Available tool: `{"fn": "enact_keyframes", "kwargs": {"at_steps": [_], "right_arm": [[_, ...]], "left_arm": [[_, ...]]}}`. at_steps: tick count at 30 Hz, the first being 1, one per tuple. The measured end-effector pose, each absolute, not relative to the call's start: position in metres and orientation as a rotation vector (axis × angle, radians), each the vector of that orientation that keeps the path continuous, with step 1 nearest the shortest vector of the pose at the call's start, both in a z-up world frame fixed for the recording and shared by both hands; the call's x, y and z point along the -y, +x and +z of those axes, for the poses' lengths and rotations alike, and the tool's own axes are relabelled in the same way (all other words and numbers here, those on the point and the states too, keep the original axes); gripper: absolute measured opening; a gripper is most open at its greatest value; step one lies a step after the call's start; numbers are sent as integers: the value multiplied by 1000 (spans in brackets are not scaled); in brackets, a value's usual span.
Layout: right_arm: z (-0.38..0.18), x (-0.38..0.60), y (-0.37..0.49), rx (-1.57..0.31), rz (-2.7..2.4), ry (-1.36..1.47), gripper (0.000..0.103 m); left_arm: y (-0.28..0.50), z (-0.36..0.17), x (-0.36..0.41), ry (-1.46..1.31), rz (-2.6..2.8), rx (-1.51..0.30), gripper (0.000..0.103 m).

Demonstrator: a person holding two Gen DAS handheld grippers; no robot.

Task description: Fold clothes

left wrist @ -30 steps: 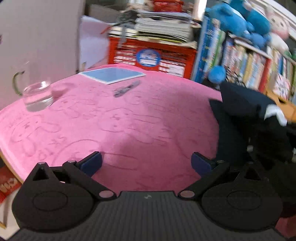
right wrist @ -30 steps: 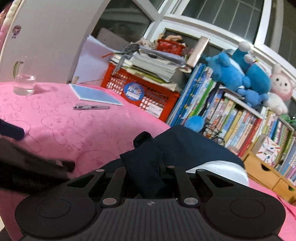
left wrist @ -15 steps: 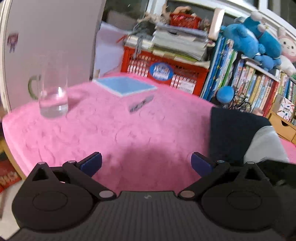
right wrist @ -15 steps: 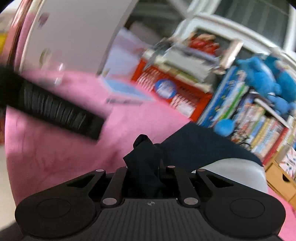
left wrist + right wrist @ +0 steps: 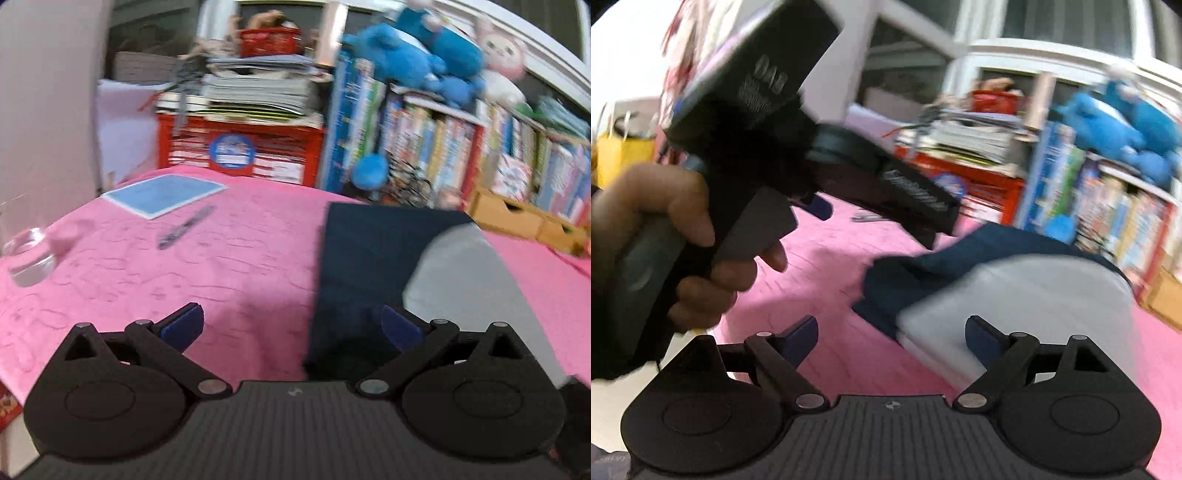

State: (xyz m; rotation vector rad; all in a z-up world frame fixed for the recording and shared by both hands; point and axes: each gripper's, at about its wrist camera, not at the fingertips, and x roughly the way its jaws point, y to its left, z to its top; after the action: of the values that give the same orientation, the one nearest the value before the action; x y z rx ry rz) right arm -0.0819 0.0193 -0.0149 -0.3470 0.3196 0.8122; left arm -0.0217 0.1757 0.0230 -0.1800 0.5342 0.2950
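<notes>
A: Where is the garment?
B: The folded garment (image 5: 373, 258), dark blue with a grey panel, lies on the pink table (image 5: 229, 258), at about two o'clock in the left wrist view.
A: And the left gripper (image 5: 291, 325)?
B: Its fingers are spread wide and hold nothing, with the garment's near corner between them.
A: The right gripper (image 5: 890, 336)?
B: Also spread wide, empty, the grey edge just ahead. A hand (image 5: 683, 236) grips the other tool at ten o'clock.

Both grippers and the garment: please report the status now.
Left gripper open, empty. Right gripper open, empty. Navy and grey garment lies flat on the pink cloth. Pen and glass well aside.
</notes>
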Motion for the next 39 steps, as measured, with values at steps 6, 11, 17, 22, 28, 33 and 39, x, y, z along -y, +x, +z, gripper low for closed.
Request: {"fn": "enact_keyframes", "kwargs": {"at_steps": [6,11,17,22,28,33,39], "right_arm": [[-25,39,-86,-269,389,-387,95],[-39,37,-62,-288,230,-464,100],[-28,13,-38,-242,176,-507,97],[-30,41,-40,-189,219,-679,98],[-37,57,-49,-107,207,-868,102],[-22,63,-50,-207,308,-792,91],[46,103,-34,-358,675,-377,89]], "left_arm": [[-3,-5,-164,-81,339,-632,103],[0,-13,-164,-64,347,-648,103],[3,-15,-162,-36,328,-649,103],[5,-17,-160,-13,313,-649,103],[2,-19,-158,-28,263,-641,103],[2,-19,-166,-29,253,-639,103],[1,-20,-175,-34,247,-637,103]]}}
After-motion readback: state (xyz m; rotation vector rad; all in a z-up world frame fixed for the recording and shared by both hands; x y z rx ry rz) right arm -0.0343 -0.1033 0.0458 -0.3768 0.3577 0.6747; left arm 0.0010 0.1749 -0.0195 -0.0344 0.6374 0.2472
